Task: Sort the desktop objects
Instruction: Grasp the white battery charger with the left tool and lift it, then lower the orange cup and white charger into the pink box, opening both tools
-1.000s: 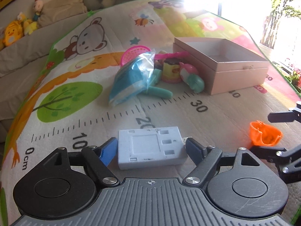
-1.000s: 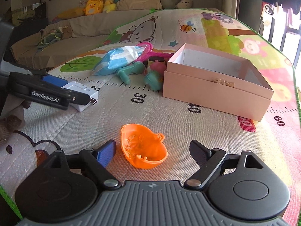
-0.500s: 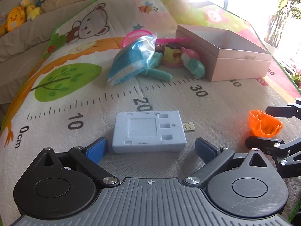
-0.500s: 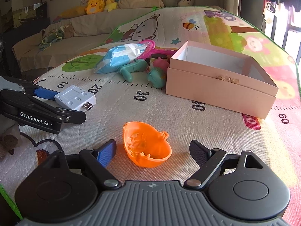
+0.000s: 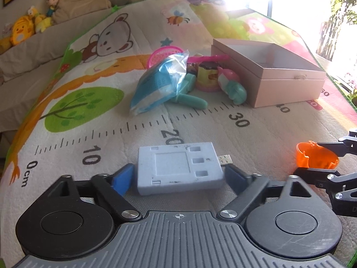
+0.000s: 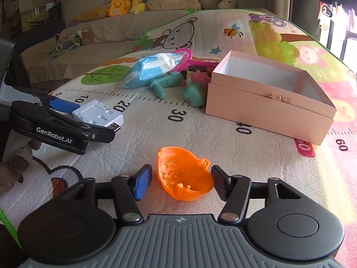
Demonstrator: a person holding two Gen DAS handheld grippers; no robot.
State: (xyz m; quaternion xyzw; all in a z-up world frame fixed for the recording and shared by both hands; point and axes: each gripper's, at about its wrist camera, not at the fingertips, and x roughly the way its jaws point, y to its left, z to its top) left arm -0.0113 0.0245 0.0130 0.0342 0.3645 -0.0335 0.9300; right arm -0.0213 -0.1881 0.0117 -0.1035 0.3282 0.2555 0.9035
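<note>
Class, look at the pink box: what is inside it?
The pink box shows bare white inner walls and some floor, with nothing visible inside. Its near wall hides the front strip of floor.

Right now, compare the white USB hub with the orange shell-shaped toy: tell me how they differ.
The white USB hub is a flat rectangular block; the orange toy is a rounded hollow cup. The hub lies flat with a metal plug sticking out; the toy is tipped, with its opening showing. Both rest on the play mat, each between a gripper's closing jaws.
</note>
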